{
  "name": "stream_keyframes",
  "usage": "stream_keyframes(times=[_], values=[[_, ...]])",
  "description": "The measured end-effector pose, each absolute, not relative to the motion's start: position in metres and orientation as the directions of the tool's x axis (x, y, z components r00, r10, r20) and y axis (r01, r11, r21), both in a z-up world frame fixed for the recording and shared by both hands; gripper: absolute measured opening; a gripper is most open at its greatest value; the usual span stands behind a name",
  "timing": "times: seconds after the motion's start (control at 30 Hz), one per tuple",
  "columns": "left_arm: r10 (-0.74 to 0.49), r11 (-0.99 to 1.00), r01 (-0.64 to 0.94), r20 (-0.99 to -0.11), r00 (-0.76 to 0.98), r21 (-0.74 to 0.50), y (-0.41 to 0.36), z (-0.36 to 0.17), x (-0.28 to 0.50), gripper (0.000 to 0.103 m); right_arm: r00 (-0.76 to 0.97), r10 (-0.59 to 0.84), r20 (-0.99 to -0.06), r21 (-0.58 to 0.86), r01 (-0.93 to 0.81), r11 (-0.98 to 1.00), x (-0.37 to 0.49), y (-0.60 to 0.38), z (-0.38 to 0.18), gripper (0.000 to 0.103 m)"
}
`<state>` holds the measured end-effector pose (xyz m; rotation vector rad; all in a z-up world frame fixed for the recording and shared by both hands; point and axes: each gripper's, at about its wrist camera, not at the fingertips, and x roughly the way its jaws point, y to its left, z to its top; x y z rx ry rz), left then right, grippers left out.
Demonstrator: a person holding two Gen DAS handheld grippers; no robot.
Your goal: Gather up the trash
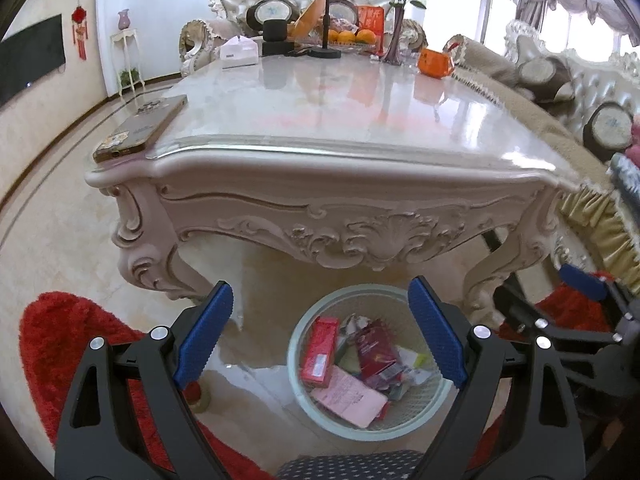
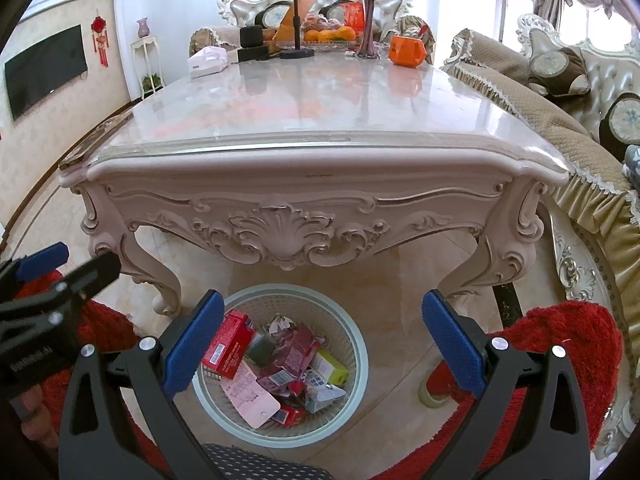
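Bin (image 1: 368, 360) sits on the floor under the table's (image 1: 320, 120) near edge, directly below and ahead of both grippers, packed with boxes and wrappers. Left gripper (image 1: 320, 340) jaws wide apart, nothing between them; right gripper (image 2: 324, 352) the same. Both hands pitched down at the bin, side by side, about equally near. No loose trash visible on the table's near half.

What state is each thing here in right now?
Left gripper: jaws open, nothing between them.
Right gripper: jaws open, empty.
Basket: upright on the floor, partly filled with boxes and wrappers.
Phone: lying flat at the table's corner.
Vase: upright, holding a rose.
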<state>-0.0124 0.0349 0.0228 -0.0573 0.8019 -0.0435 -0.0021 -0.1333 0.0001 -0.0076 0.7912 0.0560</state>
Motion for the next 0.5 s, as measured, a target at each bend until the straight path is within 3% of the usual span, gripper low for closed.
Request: stream_keyframes(times=[0.5], values=[[-0.074,0.997,0.078,-0.725,0.685,-0.028,0.020,0.020,-0.014,0.092,0.689,0.029,-0.725,0.013,-0.028,1.000,0.000,-0.134,-0.004,0.095]])
